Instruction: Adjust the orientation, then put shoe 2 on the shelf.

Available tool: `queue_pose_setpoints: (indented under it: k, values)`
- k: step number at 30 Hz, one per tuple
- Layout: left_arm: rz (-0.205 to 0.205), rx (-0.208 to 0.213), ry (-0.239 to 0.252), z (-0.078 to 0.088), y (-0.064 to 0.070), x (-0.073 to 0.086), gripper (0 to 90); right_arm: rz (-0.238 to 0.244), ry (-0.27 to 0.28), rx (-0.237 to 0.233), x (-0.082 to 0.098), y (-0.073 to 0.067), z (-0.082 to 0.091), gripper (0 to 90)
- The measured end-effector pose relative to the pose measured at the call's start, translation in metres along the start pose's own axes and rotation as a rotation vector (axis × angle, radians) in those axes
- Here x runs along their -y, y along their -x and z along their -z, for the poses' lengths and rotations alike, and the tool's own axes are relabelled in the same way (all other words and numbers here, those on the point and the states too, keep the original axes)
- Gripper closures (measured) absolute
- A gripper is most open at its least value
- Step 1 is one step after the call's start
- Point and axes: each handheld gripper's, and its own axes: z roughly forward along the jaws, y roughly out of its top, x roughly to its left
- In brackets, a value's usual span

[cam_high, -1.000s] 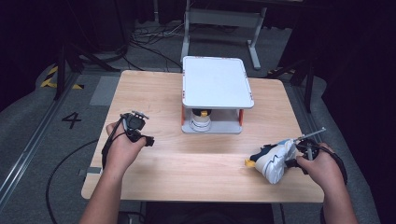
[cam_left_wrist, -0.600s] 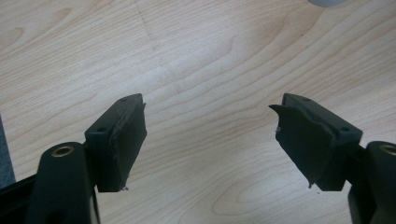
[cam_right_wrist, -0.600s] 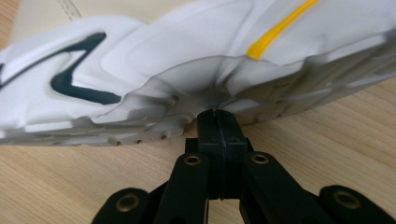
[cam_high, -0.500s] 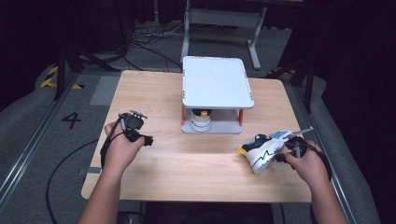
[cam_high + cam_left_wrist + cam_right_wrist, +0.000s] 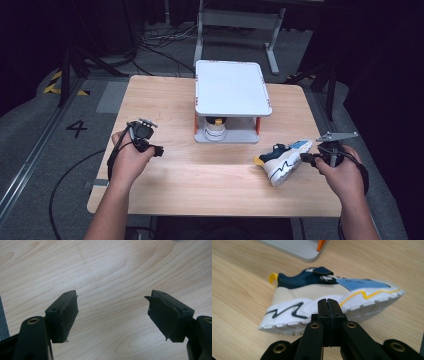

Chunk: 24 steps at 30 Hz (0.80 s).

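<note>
- The child's sneaker (image 5: 281, 161) lies on the table (image 5: 210, 175) at about 4 o'clock from the white two-tier stand (image 5: 232, 107), tipped onto its side so the white sole faces the person; navy collar and yellow heel tab point toward the stand, pale blue toe toward the right edge.
- The right gripper (image 5: 328, 305) sits just at the sole's edge, at the shoe's 3 o'clock in the high view. Its jaws are pressed fully together with nothing between them (the sole shows behind the tips, not in them), so this looks like a nudge, not a grip.
- The left gripper (image 5: 141, 131) rests over bare wood at the stand's 8 o'clock, well apart from the shoe, jaws spread wide and empty.
- To do the step well, I judge the shoe should be righted or pushed by its midsole: keep the closed tips low against the thick white rubber, push slowly toward 9 o'clock, and watch that the toe does not swing.
- If a lift is wanted, part the jaws first and take the padded collar, which is the thinnest firm edge.
- A small cup-like object (image 5: 215, 129) stands under the stand's top; keep clear of it.
</note>
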Motion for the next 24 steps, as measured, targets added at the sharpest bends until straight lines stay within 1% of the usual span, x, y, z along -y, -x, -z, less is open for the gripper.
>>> queue_pose_setpoints:
  k: [1,2,3,5,7,9,11,16,21,23,24]
  values:
    - [0.003,-0.001,0.002,0.0,0.001,0.0,24.4,0.011,0.009,-0.001,-0.001,-0.002,0.0,90.0]
    - [0.001,-0.002,0.0,0.0,0.001,0.0,24.4,0.016,0.014,-0.015,-0.003,-0.005,0.0,90.0]
    - [-0.001,-0.003,-0.001,-0.001,0.001,0.0,24.4,0.032,0.022,-0.025,-0.005,-0.009,0.0,90.0]
    - [-0.005,0.002,-0.007,-0.001,0.002,0.0,24.4,0.051,0.024,-0.029,-0.009,-0.016,0.001,90.0]
    - [-0.009,0.001,-0.006,-0.002,0.002,0.0,24.4,0.068,0.022,-0.044,-0.012,-0.021,0.002,90.0]
    - [-0.011,0.001,-0.009,-0.002,0.004,0.0,24.3,0.076,0.012,-0.052,-0.014,-0.025,0.002,89.9]
    - [-0.023,0.004,-0.012,-0.003,0.004,0.0,24.1,0.081,0.004,-0.065,-0.015,-0.028,0.002,89.9]
    - [-0.023,0.005,-0.018,-0.004,0.005,0.001,23.9,0.094,-0.008,-0.076,-0.018,-0.032,-0.001,89.8]
    - [-0.024,0.004,-0.016,-0.004,0.005,0.0,23.9,0.117,-0.016,-0.083,-0.02,-0.037,-0.008,89.5]
    - [-0.031,0.007,-0.02,-0.004,0.005,0.0,23.9,0.119,-0.032,-0.089,-0.02,-0.038,-0.011,89.4]
    - [-0.032,0.007,-0.021,-0.005,0.006,0.0,23.8,0.12,-0.049,-0.087,-0.02,-0.038,-0.015,89.5]
